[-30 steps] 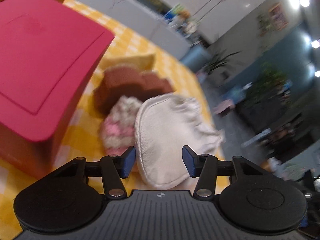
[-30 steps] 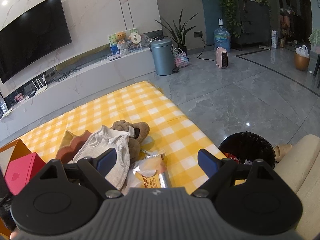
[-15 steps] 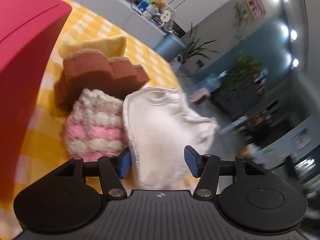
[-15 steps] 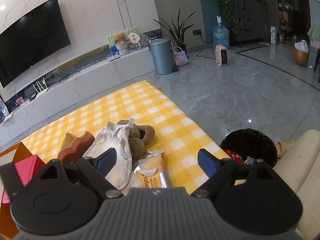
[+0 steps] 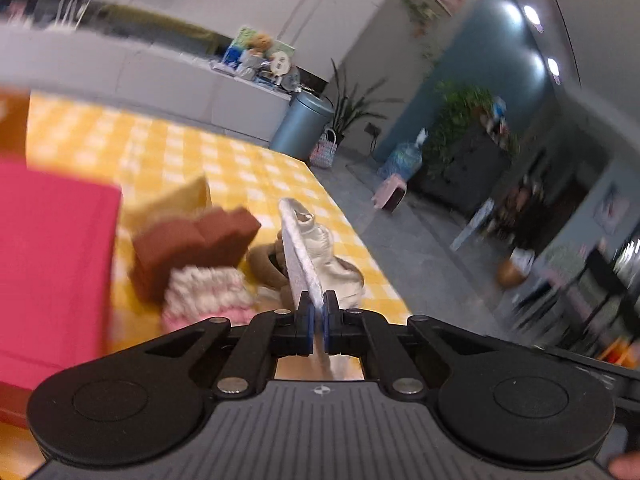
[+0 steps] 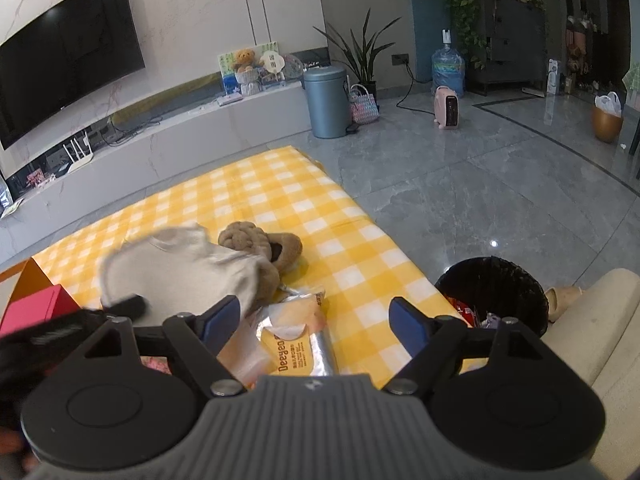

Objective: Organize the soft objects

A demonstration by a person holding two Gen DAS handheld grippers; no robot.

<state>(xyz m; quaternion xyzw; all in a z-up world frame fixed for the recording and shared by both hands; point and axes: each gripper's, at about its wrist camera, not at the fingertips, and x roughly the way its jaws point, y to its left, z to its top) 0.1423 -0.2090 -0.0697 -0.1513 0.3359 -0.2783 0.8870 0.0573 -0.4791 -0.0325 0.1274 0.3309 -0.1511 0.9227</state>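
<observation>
The left gripper [image 5: 316,326] has its blue-padded fingers [image 5: 305,322] pressed together on the near edge of the white cloth [image 5: 308,256]. Seen edge-on from the left wrist, the cloth stands as a thin upright sheet whose long axis runs away from the fingers toward the far side of the table [image 5: 192,152]. From the right wrist it shows as a broad, pale, soft piece [image 6: 188,272] with a hemmed rim, lifted and blurred above the yellow-checked cover, its far end draped against the brown plush slipper [image 6: 260,246].

Left of the cloth lie a brown scalloped sponge [image 5: 192,244], a pink-and-white knitted piece [image 5: 204,296] just in front of it, and a yellow sponge [image 5: 172,200] behind. A red box [image 5: 52,264] stands at the left edge of the table; its contents cannot be seen.

The right gripper [image 6: 316,320] hovers with its fingers spread wide, holding nothing, above a yellow snack packet [image 6: 294,344] lying on the table. A black waste bin [image 6: 492,292] on the floor beside the table holds colourful wrappers.
</observation>
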